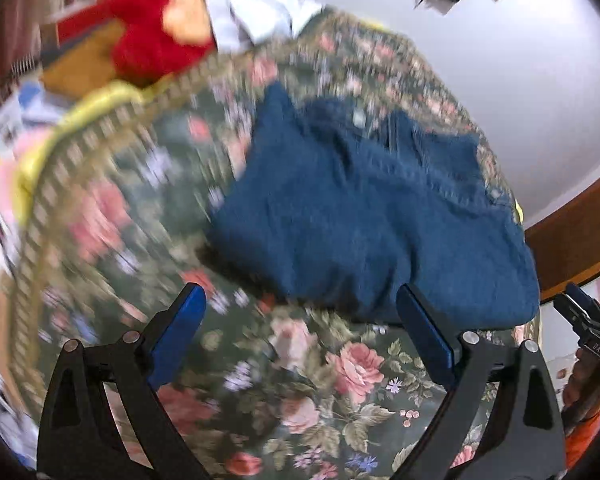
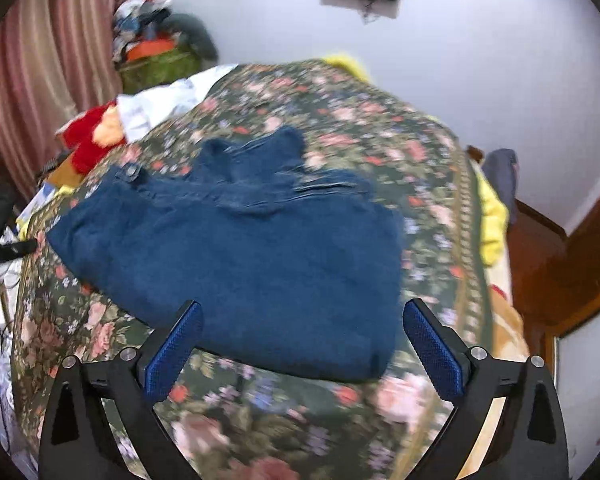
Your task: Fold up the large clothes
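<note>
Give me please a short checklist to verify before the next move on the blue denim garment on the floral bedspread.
1. Left hand-held gripper open, nothing between its fingers: ok.
2. Right hand-held gripper open, nothing gripped: ok.
3. Denim garment lies folded on the floral bedspread: ok.
4. Fold edges even: cannot tell, both views are blurred.
5. Garment fully on the bed: ok in the right wrist view.
6. Red plush toy and white cloth apart from the garment: ok.
</note>
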